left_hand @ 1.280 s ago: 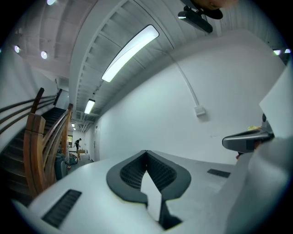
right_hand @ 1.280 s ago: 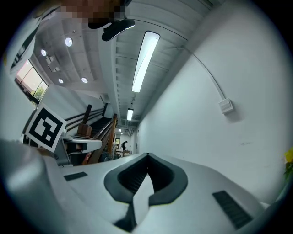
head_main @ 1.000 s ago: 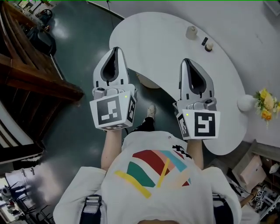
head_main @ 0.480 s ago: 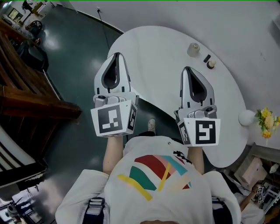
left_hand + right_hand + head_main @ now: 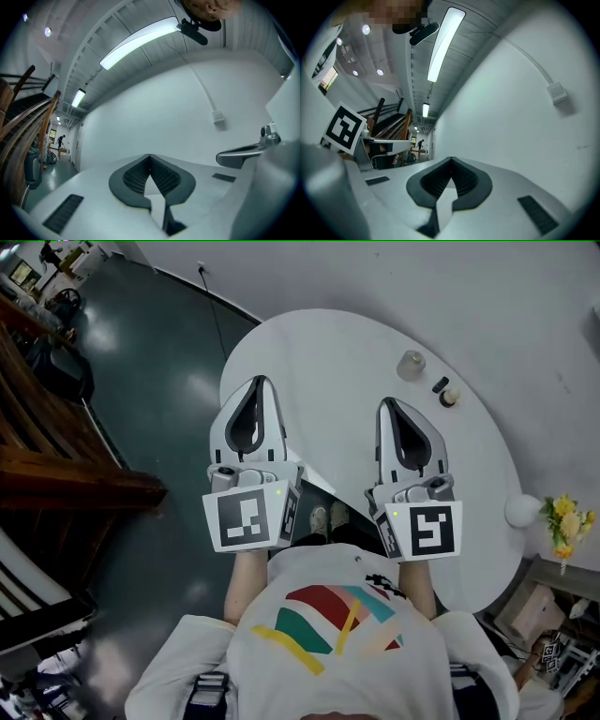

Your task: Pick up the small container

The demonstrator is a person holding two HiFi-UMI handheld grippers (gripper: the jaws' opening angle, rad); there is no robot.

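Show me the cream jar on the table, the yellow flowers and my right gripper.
cream jar (image 5: 411, 365), head view, middle of its body.
yellow flowers (image 5: 564, 523), head view, on the blooms.
right gripper (image 5: 388, 405), head view, at its closed fingertips.

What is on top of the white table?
A small container, a black piece and a round item near the table's far edge. The left gripper and right gripper hide parts of it.

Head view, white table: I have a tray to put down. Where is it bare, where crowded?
Bare: the broad left half of the table, from its left rim to the small container; also the stretch between the round piece and the white ball. Crowded: the far rim, where the small container, dark piece and round piece cluster.
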